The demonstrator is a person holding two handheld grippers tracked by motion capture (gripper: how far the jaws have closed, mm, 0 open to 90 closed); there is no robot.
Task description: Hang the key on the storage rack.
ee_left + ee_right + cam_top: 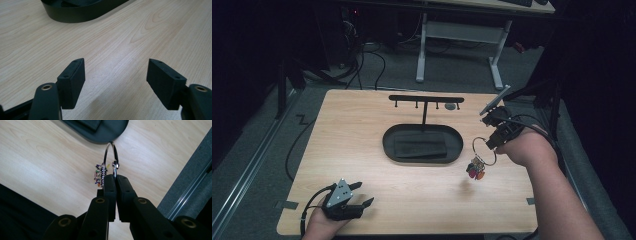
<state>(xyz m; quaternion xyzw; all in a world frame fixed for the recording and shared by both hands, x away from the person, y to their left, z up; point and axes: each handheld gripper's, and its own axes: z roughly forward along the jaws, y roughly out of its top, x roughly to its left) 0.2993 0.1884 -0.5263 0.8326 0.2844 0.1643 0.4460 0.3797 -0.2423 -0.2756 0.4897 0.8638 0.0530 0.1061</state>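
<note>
My right gripper (pixel 495 145) is shut on a silver key ring (pixel 483 150) and holds it above the table's right side. A cluster of small coloured charms (pixel 475 169) dangles from the ring. In the right gripper view the ring (pixel 110 157) rises from between the closed jaws, with the charms (pixel 100 173) at its left. A black stand with a hooked crossbar (pixel 426 99) rises from a black oval tray (pixel 422 144) mid-table. My left gripper (pixel 362 194) rests open near the table's front left edge; its fingers (pixel 71 81) have bare wood between them.
The wooden table (pixel 412 195) ends close beside my right hand, with grey floor beyond. A small round object (pixel 451 106) hangs at the crossbar's right end. A white-legged desk (pixel 459 35) and cables stand behind the table.
</note>
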